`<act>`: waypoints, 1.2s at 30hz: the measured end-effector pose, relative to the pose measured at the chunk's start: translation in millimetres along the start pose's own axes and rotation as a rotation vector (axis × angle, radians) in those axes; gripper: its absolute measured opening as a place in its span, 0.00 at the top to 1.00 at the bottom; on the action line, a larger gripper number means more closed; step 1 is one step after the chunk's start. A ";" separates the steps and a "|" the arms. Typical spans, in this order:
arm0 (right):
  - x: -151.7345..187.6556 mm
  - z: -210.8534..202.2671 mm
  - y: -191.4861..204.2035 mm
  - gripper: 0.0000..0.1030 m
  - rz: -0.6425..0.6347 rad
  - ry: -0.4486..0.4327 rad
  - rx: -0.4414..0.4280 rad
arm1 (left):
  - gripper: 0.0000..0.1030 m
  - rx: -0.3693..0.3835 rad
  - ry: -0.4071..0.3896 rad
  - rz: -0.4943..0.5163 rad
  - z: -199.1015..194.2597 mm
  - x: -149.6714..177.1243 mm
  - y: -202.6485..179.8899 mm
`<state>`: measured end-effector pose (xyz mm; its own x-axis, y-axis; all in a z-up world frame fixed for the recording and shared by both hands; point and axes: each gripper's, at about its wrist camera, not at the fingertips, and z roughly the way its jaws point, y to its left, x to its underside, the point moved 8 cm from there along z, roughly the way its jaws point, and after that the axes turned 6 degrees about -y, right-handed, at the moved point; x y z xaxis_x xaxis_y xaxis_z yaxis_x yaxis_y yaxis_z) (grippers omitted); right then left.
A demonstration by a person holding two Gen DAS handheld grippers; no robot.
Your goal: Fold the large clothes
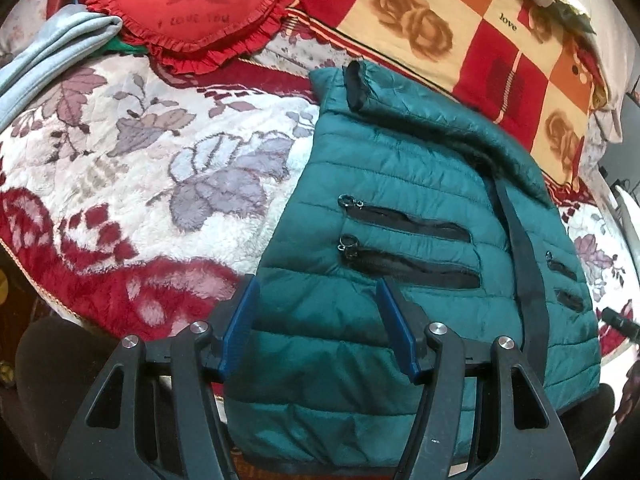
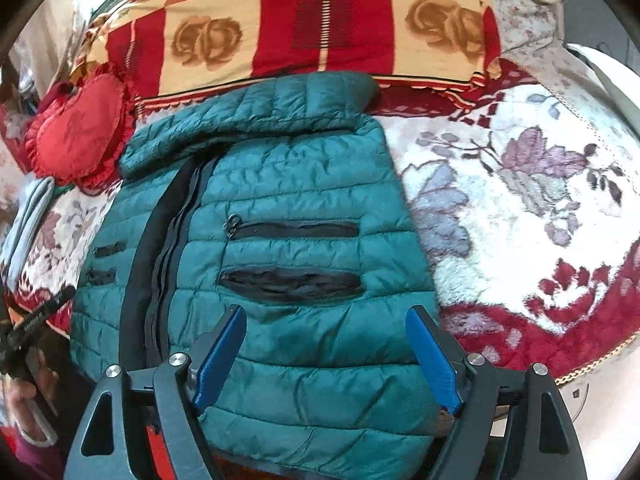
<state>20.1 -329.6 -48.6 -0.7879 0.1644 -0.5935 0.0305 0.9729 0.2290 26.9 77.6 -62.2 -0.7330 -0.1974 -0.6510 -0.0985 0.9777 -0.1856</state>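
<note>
Teal puffer jacket (image 1: 400, 208) lay front-up on the bed's floral blanket (image 1: 132, 168), sleeves already tucked in. Left gripper (image 1: 316, 328) and right gripper (image 2: 326, 356) hovered over the hem, both wide open, holding nothing. Next, probably: pinch both hem corners, fold toward the collar.

Teal quilted puffer jacket (image 2: 280, 184), front up, flat on bed

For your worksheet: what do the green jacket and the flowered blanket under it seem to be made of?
Jacket: probably thin nylon or polyester shell, slightly shiny, quilted in puffy stitched rows with padding inside. Blanket: likely plush synthetic fleece, matt, with a fuzzy raised pile.
</note>
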 end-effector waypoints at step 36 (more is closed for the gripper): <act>53.0 14.8 -41.3 0.16 0.059 0.166 -0.069 | 0.29 0.127 0.143 -0.139 12.6 35.2 24.9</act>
<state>-13.8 -358.7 -100.9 -0.8770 0.1864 -0.4429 0.0422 0.9480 0.3155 7.1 94.1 -98.9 -0.8071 -0.3081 -0.5036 -0.1259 0.9232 -0.3631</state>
